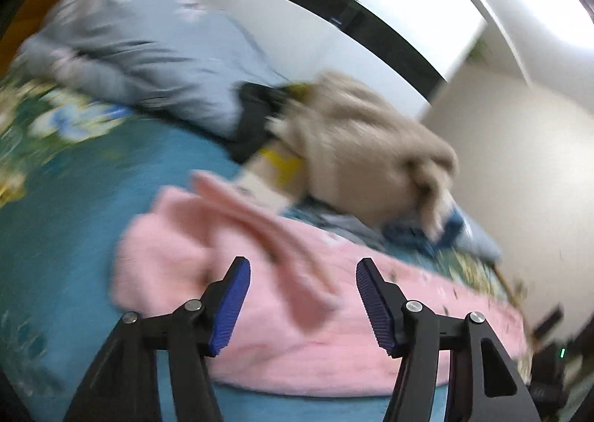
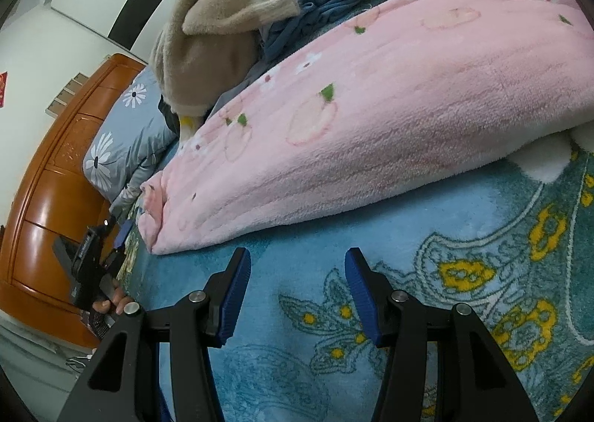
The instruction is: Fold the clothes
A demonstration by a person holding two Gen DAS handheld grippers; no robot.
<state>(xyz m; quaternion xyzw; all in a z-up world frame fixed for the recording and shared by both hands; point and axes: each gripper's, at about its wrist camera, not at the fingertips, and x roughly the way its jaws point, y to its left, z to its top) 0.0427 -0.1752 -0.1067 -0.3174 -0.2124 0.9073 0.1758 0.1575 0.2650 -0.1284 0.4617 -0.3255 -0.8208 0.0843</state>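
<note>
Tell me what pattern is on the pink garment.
Pink garment: pale peaches with green leaves, small white flowers; clearest in the right wrist view.

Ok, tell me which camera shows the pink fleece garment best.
The right wrist view. There the pink fleece garment is sharp: its peach print and its folded edge on the blue floral bedspread read clearly. The left wrist view shows it smeared by motion blur, a strip draped across it, partly behind the open left gripper.
</note>
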